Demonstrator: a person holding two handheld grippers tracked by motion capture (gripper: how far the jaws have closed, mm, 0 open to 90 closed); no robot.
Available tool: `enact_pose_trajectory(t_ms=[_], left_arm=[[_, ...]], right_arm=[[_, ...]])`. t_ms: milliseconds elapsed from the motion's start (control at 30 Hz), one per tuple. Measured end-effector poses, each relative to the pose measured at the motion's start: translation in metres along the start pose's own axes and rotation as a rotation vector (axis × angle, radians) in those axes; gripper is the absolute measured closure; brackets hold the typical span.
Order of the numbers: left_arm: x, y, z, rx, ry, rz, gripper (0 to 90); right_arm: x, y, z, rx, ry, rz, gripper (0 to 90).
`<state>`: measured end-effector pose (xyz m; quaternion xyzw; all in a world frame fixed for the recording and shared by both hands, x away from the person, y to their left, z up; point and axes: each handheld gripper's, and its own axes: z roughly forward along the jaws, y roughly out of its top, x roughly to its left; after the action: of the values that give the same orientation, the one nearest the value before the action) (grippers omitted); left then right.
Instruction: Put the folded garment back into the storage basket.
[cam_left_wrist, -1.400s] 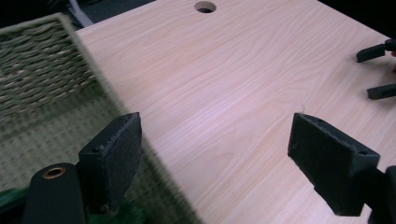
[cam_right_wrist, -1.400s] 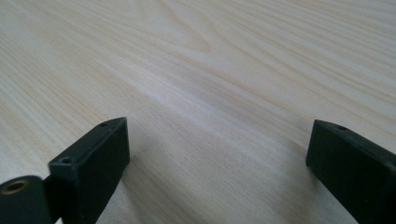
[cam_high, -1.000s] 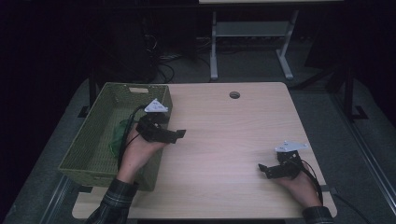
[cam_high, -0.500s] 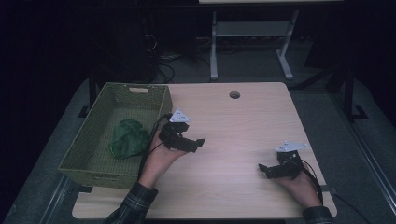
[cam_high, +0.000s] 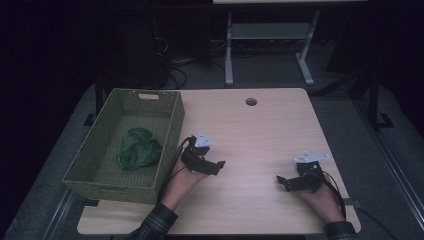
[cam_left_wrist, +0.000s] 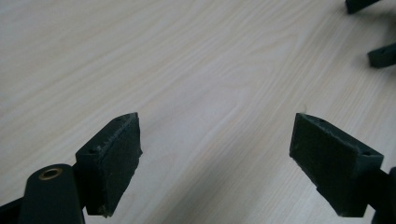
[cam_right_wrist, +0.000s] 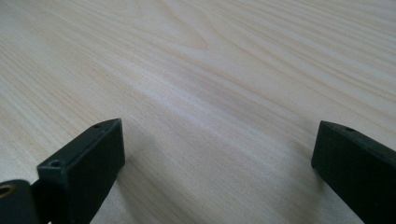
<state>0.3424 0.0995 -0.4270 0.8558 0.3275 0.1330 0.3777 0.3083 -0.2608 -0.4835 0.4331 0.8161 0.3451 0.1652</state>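
Since the crumpled green cloth (cam_high: 139, 148) lies inside the woven green basket (cam_high: 167, 131) with nothing else in it, little can go wrong — but the left gripper (cam_high: 218, 165), jaws wide apart just beside the basket, could bump it. The right gripper (cam_high: 282, 181) rests spread open on the pale wooden table (cam_high: 260, 130).

Right claw (cam_right_wrist: 217, 172) spread wide, nothing between the jaws. One black jaw at 8 o'clock, the other at 4 o'clock, cut by the frame edge. Light wood-grain counter (cam_right_wrist: 210, 70) under both, bare toward 12 o'clock.
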Motion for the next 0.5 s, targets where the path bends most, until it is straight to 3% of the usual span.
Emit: enact_pose_trajectory(t_ms=[500], left_arm=[[0.0,-0.033,0.03,0.071,0.026,0.029,14.6]], right_arm=[[0.0,0.0,0.0,0.001,0.0,0.001,2.1]])
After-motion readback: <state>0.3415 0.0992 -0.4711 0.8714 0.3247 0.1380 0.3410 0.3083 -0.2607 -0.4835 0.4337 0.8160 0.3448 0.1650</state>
